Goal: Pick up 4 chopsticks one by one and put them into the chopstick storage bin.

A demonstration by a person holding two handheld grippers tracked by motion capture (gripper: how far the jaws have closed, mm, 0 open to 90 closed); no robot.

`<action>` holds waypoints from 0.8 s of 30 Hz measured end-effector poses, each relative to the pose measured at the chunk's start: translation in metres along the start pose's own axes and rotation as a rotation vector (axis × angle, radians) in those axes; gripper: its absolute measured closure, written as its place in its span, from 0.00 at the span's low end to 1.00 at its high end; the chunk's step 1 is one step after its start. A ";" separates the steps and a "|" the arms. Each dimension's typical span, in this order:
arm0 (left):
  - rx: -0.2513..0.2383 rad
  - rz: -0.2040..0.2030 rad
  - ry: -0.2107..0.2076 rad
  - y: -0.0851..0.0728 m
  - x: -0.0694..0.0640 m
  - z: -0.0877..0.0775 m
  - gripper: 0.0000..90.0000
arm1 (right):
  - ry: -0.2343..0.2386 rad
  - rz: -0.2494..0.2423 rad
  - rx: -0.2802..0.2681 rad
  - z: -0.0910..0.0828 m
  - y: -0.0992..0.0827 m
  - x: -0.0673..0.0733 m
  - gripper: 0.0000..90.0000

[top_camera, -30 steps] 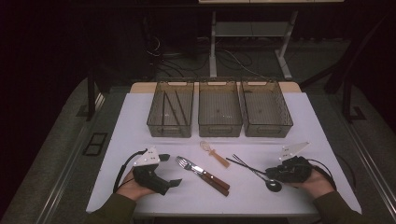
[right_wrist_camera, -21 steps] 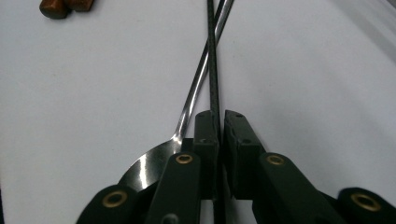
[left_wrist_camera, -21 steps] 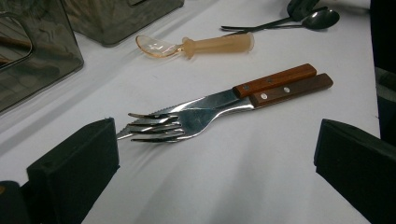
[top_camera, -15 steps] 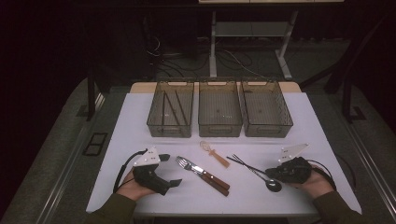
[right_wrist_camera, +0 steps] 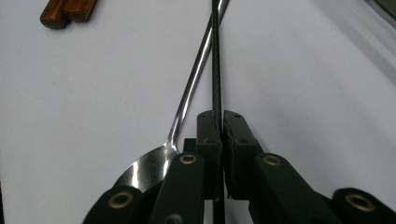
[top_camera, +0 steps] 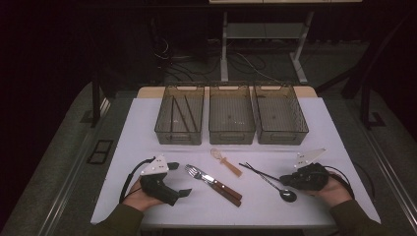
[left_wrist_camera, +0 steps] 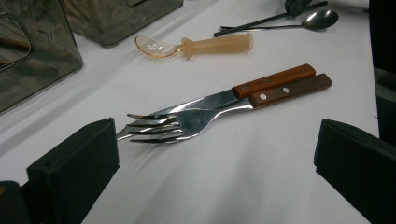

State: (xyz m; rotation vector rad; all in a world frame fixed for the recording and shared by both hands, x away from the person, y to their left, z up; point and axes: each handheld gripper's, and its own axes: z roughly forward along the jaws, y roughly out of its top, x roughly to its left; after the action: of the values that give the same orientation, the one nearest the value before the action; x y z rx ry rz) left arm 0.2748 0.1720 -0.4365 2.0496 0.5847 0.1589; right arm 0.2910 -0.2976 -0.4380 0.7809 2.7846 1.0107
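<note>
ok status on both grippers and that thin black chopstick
Right gripper shut on the thin black chopstick, still on the white table. Left gripper open before the wood-handled fork. Steel spoon lies alongside.

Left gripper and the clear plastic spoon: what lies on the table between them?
The fork and knife, wooden-handled and side by side, lie between the open left gripper and the clear plastic spoon, as the left gripper view shows; the high view agrees.

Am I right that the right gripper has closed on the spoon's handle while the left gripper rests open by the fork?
Not quite: the right gripper is shut on the black chopstick; the spoon lies free beside it, as the right gripper view shows. The left gripper does rest open by the fork.
</note>
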 end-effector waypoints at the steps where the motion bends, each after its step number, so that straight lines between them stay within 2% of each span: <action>1: 0.000 0.000 0.000 0.000 0.000 0.000 0.00 | 0.000 0.001 -0.002 -0.001 0.000 0.000 0.96; 17: 0.002 0.001 0.000 0.000 0.000 0.000 0.00 | -0.010 0.007 -0.074 -0.016 0.006 -0.002 0.96; 24: 0.004 0.002 -0.001 0.000 0.000 0.001 0.00 | -0.003 0.012 -0.125 -0.024 0.011 -0.003 0.96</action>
State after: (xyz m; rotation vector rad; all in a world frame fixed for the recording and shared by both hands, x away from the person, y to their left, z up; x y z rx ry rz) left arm 0.2750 0.1715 -0.4370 2.0544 0.5834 0.1580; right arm 0.2922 -0.3056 -0.4132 0.7836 2.6859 1.1712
